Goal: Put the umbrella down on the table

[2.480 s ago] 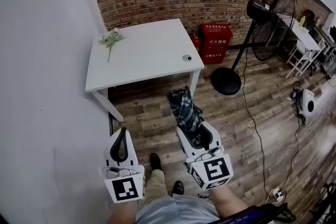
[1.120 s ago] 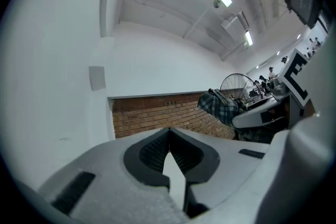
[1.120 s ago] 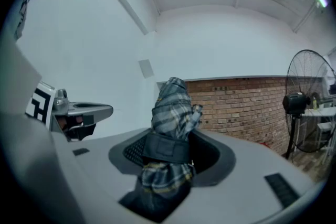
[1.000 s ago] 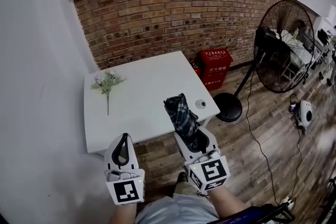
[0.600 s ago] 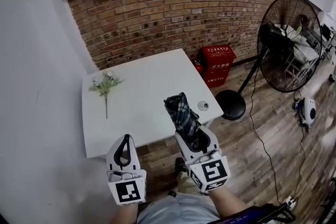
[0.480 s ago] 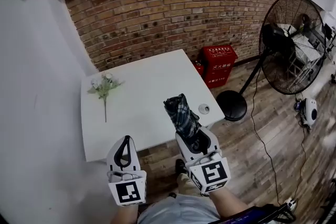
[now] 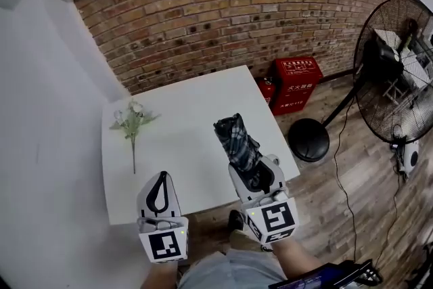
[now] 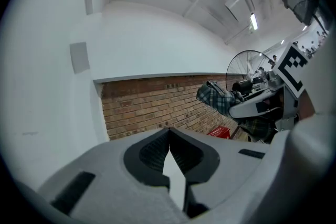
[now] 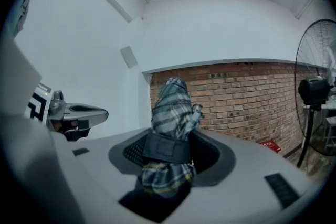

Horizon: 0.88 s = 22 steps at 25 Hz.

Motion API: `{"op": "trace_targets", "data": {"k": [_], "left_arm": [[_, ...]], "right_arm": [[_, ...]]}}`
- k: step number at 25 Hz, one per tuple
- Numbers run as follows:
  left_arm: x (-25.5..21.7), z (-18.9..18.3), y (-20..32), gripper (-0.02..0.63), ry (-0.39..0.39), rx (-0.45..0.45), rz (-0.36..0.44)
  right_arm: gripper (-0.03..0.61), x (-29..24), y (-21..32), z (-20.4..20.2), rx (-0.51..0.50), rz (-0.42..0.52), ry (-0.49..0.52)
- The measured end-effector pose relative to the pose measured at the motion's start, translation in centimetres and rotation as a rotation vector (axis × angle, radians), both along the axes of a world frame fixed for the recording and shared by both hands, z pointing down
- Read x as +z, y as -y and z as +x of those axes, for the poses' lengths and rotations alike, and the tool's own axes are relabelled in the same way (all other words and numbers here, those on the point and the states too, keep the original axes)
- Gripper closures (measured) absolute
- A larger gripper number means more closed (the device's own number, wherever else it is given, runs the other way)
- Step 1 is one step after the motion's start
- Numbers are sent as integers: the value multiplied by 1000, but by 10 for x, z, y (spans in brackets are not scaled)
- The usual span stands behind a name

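A folded plaid umbrella with a black strap sticks forward out of my right gripper, whose jaws are shut on it; in the right gripper view the umbrella fills the gap between the jaws. It hangs over the near right part of the white table. My left gripper is shut with nothing in it, at the table's near edge; in the left gripper view its pads meet. The umbrella also shows there at the right.
A sprig of white flowers lies at the table's left. Behind the table is a brick wall. A red box and a standing fan with a round base are at the right, on wooden flooring.
Both grippers have moved forward toward the table; the umbrella's tip is now over the tabletop. The small round object near the table's right edge is now hidden behind the umbrella.
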State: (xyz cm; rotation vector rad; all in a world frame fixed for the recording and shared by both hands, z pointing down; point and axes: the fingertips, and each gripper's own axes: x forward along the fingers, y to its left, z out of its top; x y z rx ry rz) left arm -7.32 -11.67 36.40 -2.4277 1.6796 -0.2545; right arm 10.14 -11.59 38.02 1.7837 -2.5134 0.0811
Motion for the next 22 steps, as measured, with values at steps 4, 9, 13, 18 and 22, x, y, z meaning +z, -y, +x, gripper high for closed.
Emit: {"op": "trace_targets", "data": {"k": [4, 9, 13, 18, 22], "left_arm": [[-10, 7, 34, 604, 2, -26, 13], [-22, 11, 70, 604, -4, -69, 44], [-28, 14, 89, 604, 2, -90, 62], [-37, 3, 106, 604, -16, -138, 80], [-30, -14, 113, 604, -36, -170, 70]], "right_arm": [[370, -9, 41, 5, -32, 9, 5], [370, -23, 84, 8, -73, 41, -2], [368, -32, 108, 10, -96, 61, -3], [370, -48, 137, 7, -122, 80, -13], [370, -46, 150, -6, -139, 73, -31]]}}
